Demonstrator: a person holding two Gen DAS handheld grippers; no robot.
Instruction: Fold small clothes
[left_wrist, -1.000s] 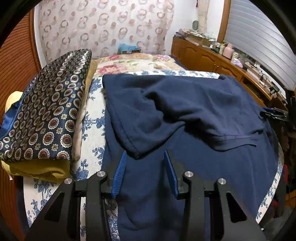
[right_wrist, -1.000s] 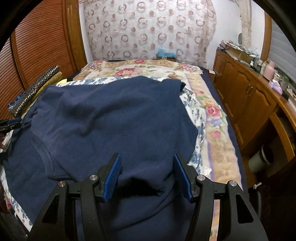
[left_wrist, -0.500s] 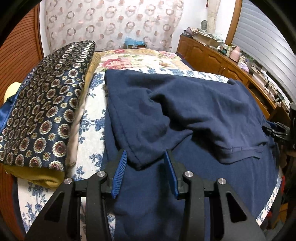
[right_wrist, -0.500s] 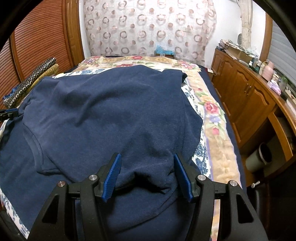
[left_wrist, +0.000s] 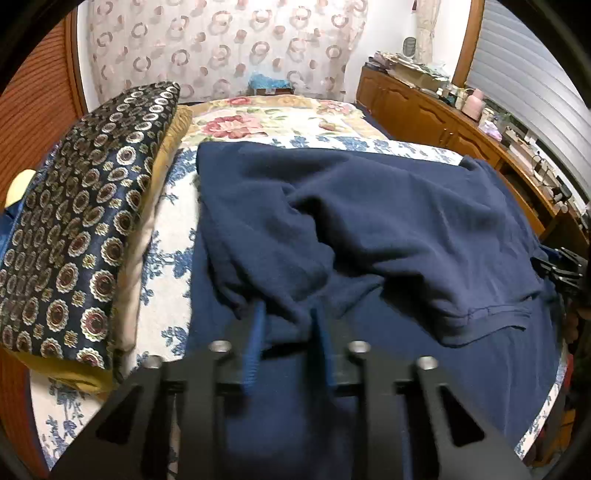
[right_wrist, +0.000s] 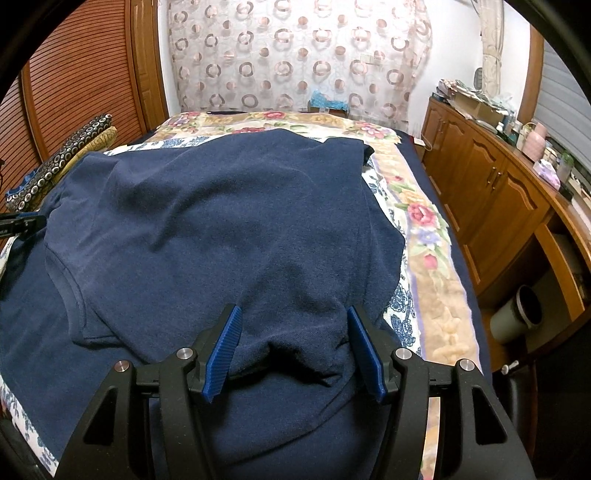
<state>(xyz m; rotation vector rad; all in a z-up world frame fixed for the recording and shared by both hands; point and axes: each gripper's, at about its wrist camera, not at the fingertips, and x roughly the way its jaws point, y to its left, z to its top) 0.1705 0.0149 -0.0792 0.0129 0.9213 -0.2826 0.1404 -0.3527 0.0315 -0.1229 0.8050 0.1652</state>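
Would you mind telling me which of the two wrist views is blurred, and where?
Left wrist view: the left claw and its fingers are smeared by motion, the navy shirt softer; right wrist view: sharp throughout, right claw crisp; both bent by fisheye.

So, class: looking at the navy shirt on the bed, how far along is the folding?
Done: the navy shirt lies spread on the bed, one part already turned over itself. In hand: the left gripper has just been closing, with a bunched fold of cloth between its fingers; the right gripper is open, straddling another fold. Left: both edges must be carried across and the shirt flattened into a neat stack.
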